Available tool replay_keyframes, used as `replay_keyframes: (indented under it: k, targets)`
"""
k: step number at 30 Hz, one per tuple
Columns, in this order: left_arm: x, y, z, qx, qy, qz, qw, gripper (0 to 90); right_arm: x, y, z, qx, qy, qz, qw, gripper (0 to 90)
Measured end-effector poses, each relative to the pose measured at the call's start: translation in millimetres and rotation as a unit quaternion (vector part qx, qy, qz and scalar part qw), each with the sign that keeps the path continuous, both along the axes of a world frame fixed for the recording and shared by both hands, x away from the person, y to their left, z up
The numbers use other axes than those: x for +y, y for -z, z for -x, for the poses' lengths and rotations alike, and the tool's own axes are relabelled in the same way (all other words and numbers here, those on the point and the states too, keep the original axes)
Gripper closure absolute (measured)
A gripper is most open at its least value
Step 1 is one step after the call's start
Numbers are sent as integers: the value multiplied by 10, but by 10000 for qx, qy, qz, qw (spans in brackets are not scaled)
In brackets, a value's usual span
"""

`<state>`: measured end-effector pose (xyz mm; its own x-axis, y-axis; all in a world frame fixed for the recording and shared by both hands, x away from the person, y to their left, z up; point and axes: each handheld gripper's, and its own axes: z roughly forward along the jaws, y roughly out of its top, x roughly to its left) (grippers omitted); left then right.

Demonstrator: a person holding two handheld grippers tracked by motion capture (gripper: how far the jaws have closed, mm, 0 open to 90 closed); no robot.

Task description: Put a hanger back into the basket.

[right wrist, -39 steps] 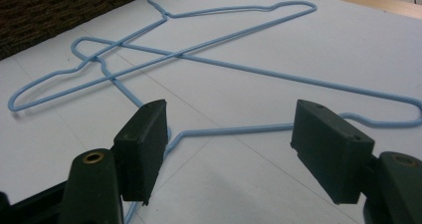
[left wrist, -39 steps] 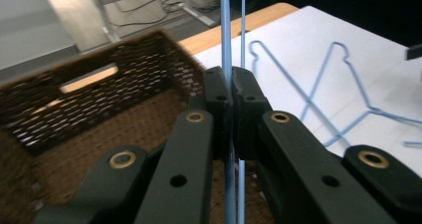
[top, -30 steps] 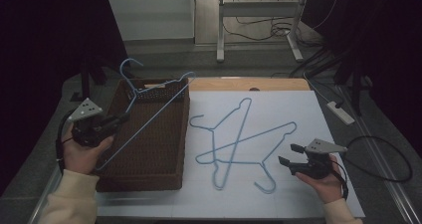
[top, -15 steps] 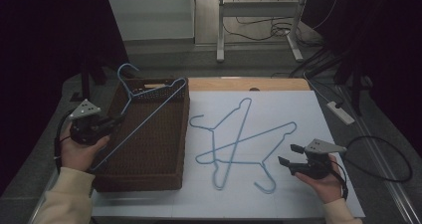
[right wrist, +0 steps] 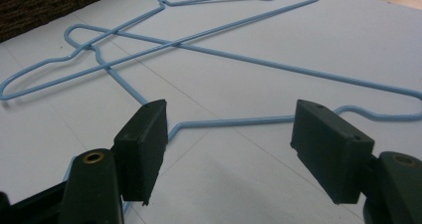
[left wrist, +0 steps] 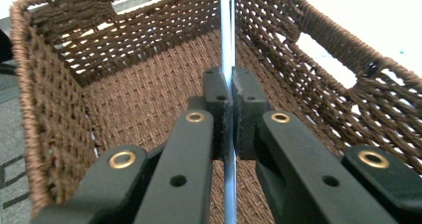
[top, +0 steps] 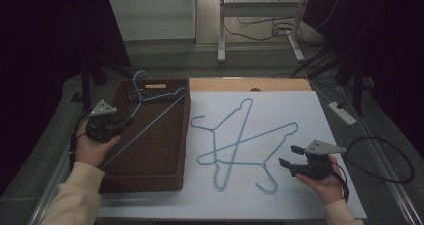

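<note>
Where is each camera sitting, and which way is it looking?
High view: above the person's side, facing forward and down on the white table; forearms and both hands show.
Left gripper view: on the left gripper, looking into the brown wicker basket; black jaws clamp a blue wire hanger.
Right gripper view: on the right gripper, facing two crossed hangers; open jaws show.
Shared: the high view also shows the basket and hangers.
</note>
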<state>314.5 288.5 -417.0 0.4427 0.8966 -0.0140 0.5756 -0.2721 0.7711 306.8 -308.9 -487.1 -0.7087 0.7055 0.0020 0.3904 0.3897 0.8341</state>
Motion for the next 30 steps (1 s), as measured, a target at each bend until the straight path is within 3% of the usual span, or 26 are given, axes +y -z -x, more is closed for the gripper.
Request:
replay_keyframes:
  k: [3,8,13,16,19,22,25,30]
  targets:
    - [-19,60,-61,87,-17,-14,10000,870,1,6,-2,12,-2,3,10000,313]
    - [-57,144,-149,272,4,-267,9993,870,4,11,-3,19,-13,9,10000,313]
    - [-60,192,-231,375,52,-360,9986,870,11,22,-10,35,-26,19,10000,313]
    - [-45,219,-276,439,85,-284,9986,869,16,27,-10,41,-31,32,10000,313]
    - [-28,219,-292,444,60,-348,9984,869,20,33,-11,52,-39,31,10000,313]
    - [-6,260,-317,557,35,-711,9959,869,26,38,-13,61,-56,53,10000,313]
    - [2,289,-334,668,18,-834,9943,869,27,39,-14,65,-58,51,9999,313]
    - [21,375,-399,946,-139,-1174,9885,867,29,41,-14,65,-63,64,9999,313]
